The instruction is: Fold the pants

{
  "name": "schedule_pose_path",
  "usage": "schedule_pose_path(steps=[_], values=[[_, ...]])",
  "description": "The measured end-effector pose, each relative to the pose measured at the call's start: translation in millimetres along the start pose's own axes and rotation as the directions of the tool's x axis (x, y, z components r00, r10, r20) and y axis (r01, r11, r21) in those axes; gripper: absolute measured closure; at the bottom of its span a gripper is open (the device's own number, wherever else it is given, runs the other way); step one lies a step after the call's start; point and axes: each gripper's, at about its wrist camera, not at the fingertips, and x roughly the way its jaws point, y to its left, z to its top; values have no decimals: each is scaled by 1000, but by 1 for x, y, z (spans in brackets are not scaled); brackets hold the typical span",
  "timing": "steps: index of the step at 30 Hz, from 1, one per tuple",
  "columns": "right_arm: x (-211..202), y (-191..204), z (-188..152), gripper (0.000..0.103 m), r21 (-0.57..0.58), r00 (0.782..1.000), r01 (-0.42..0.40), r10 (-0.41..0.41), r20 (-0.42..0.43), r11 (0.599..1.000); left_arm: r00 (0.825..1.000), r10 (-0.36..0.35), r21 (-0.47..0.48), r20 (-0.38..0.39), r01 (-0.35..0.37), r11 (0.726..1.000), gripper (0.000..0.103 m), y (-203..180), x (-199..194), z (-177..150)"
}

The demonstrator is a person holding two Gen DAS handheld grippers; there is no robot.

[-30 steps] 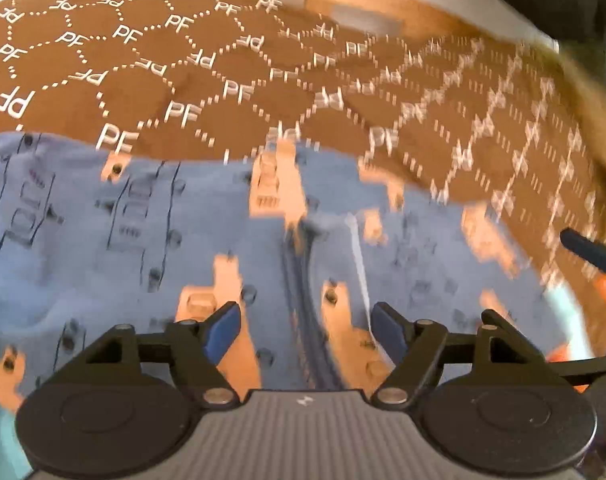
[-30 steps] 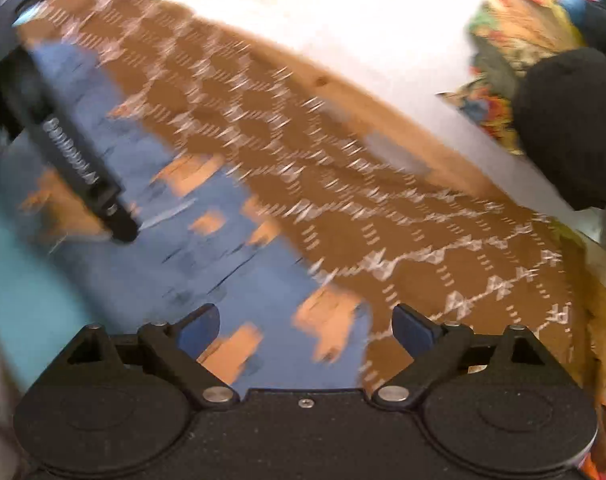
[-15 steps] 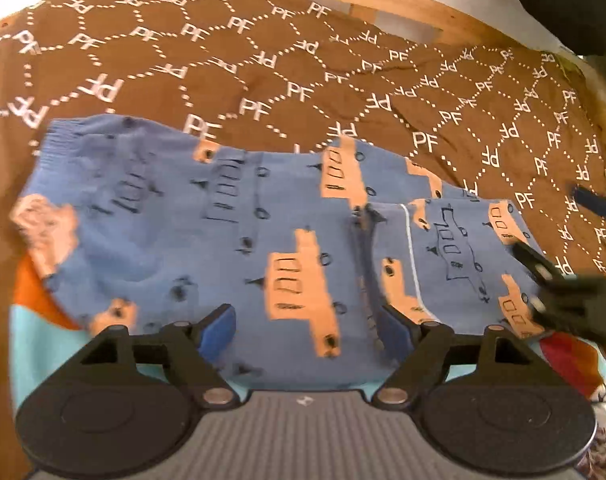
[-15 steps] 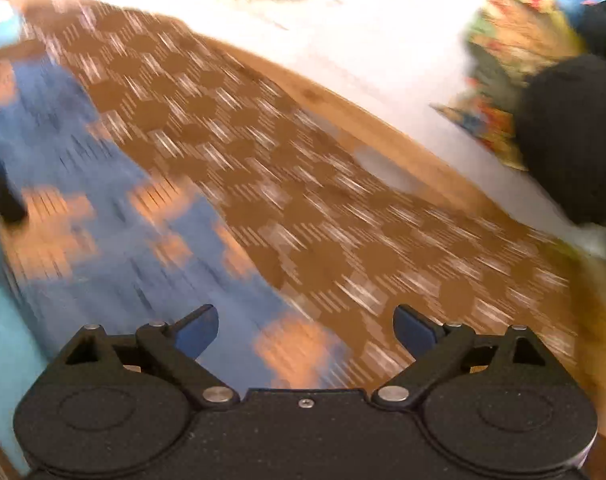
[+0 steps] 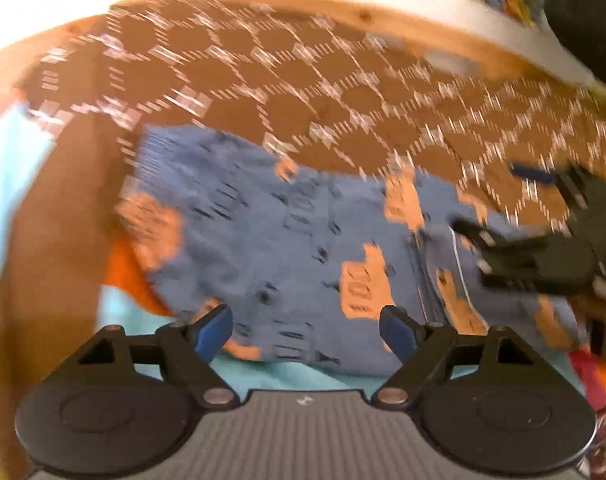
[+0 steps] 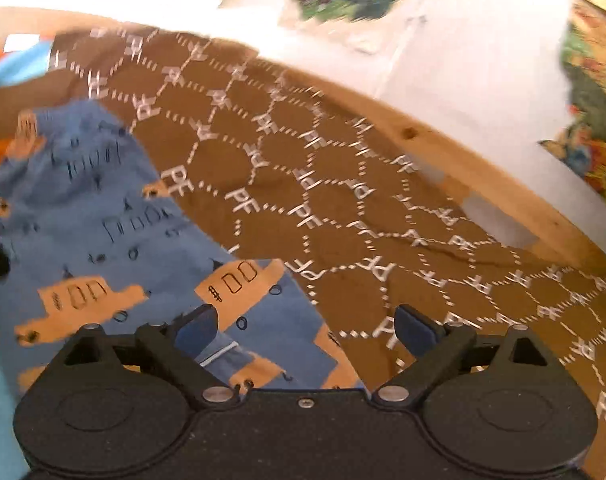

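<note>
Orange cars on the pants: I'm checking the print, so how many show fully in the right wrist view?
2. One orange car sits left of the right gripper; another orange car lies just above its left finger. Others on the pants are cut off.

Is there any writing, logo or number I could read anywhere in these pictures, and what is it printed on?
"PF": white letters repeated across the brown cloth, inside its dotted honeycomb pattern; sharp in the right wrist view, smeared by blur in the left wrist view.
Blue pants: only orange cars and drawn outlines, with a "#"-like mark on one car; no words.
Left gripper: a tiny pale mark on its grey body, too small to read.
</note>
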Motion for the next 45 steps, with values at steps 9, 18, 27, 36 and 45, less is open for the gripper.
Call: schedule_pose_path(steps=[9, 18, 27, 36, 45], values=[[-39, 24, -5, 9, 90, 999, -9, 12, -31, 996, 989, 131, -129, 70, -121, 984, 52, 61, -17, 33], [-34, 49, -22, 9, 112, 993, -41, 53, -103, 993, 994, 10, -297, 109, 23, 955, 38, 96, 13, 30], [-34, 45, -21, 9, 137, 995, -17, 30, -92, 990, 994, -27, -390, 110, 68, 918, 63, 109, 20, 25], [-20, 39, -7, 9, 89, 998, -39, 43, -47, 995, 995, -13, -420, 103, 56, 906, 76, 111, 20, 27], [77, 19, 90, 35, -2, 896, -440, 439, -68, 898, 994, -15, -413, 107, 58, 909, 78, 111, 21, 27]])
